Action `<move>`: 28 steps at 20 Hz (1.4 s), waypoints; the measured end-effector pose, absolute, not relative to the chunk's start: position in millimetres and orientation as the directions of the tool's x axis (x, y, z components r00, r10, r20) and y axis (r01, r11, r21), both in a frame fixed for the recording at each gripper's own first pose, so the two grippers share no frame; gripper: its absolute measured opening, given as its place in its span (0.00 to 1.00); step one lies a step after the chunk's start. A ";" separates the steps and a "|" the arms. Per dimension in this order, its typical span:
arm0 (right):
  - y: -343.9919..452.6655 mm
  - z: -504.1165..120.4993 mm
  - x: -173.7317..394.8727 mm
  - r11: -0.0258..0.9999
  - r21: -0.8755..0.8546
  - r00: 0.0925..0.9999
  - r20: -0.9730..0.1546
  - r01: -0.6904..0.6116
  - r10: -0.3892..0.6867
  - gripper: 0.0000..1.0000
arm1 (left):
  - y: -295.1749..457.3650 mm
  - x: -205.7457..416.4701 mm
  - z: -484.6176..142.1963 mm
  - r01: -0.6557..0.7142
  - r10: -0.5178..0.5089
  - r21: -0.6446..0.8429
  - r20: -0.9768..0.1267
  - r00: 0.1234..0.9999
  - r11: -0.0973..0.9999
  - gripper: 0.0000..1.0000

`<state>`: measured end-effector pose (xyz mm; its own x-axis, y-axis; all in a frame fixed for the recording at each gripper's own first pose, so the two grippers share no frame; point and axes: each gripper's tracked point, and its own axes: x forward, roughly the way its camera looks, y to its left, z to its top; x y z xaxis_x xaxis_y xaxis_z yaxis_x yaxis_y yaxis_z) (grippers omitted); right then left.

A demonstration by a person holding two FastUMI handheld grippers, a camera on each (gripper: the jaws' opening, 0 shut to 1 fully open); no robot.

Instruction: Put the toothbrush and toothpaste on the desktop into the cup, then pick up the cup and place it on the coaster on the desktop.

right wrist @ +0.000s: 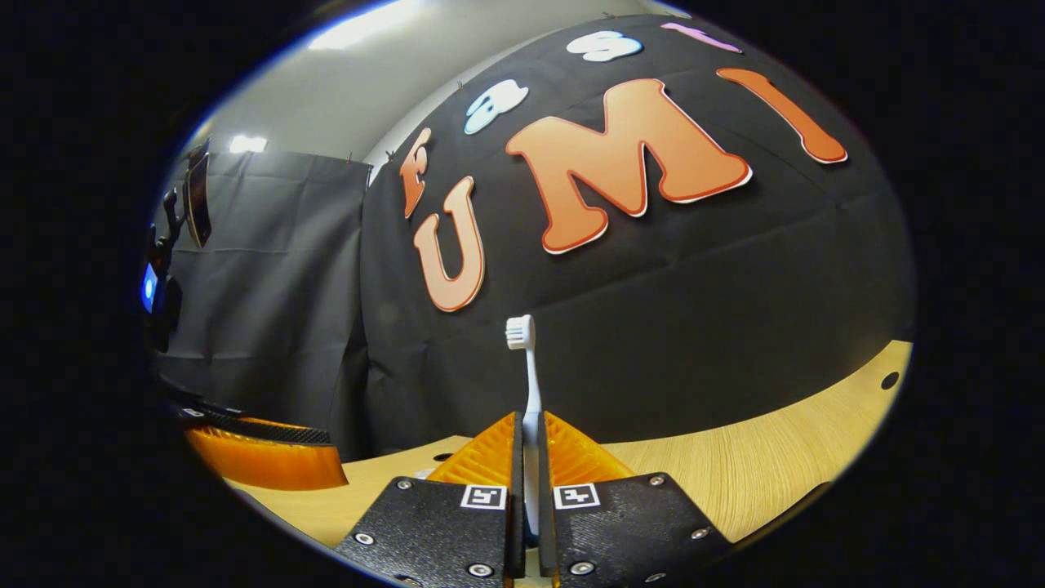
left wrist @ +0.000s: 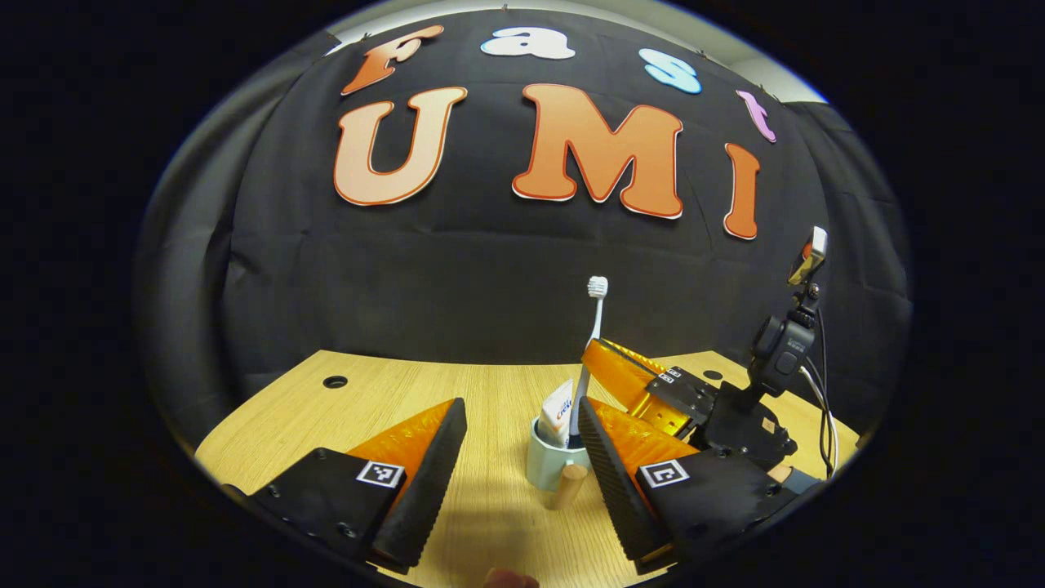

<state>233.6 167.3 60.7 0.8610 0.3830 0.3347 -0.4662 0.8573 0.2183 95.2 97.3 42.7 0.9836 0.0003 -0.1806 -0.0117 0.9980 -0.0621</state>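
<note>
Right tool (right wrist: 529,457) clamped on toothbrush (right wrist: 531,384) handle, both fingers pressing it, brush upright, bristles on top; left gripper view shows same tool (left wrist: 600,392) reaching over cup (left wrist: 549,461), toothbrush (left wrist: 593,327) lower end inside cup beside toothpaste (left wrist: 557,415). Left tool (left wrist: 522,457) open, fingers wide apart, cup between them on wooden counter (left wrist: 392,392). Cup has wooden handle (left wrist: 567,484) facing camera
</note>
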 end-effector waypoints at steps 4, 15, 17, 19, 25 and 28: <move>159.0 64.4 222.6 0.873 0.178 0.865 0.319 -0.455 0.386 0.09 | 90.3 94.9 33.3 0.006 -0.019 -0.058 -0.229 0.973 0.998 0.90; 89.7 72.0 145.0 0.898 0.082 0.886 0.224 -0.431 0.405 0.74 | 47.6 110.4 12.3 0.130 -0.139 -0.050 -0.453 0.881 0.990 0.90; 77.6 76.8 132.1 0.902 0.072 0.887 0.227 -0.426 0.402 0.83 | 47.0 110.5 3.3 0.126 -0.112 -0.009 -0.527 0.842 0.992 0.90; 67.5 75.7 116.4 0.903 0.068 0.888 0.224 -0.425 0.401 0.88 | 43.8 107.8 1.3 0.139 -0.115 -0.005 -0.590 0.799 0.990 0.90; 45.5 70.7 80.8 0.910 0.013 0.893 0.202 -0.413 0.402 0.93 | 43.4 106.9 -7.4 0.186 -0.092 0.045 -0.742 0.664 0.981 0.91; 42.9 70.8 64.0 0.902 0.003 0.881 0.216 -0.432 0.421 0.93 | 36.9 106.9 -15.4 0.211 -0.103 0.025 -0.811 0.576 0.977 0.90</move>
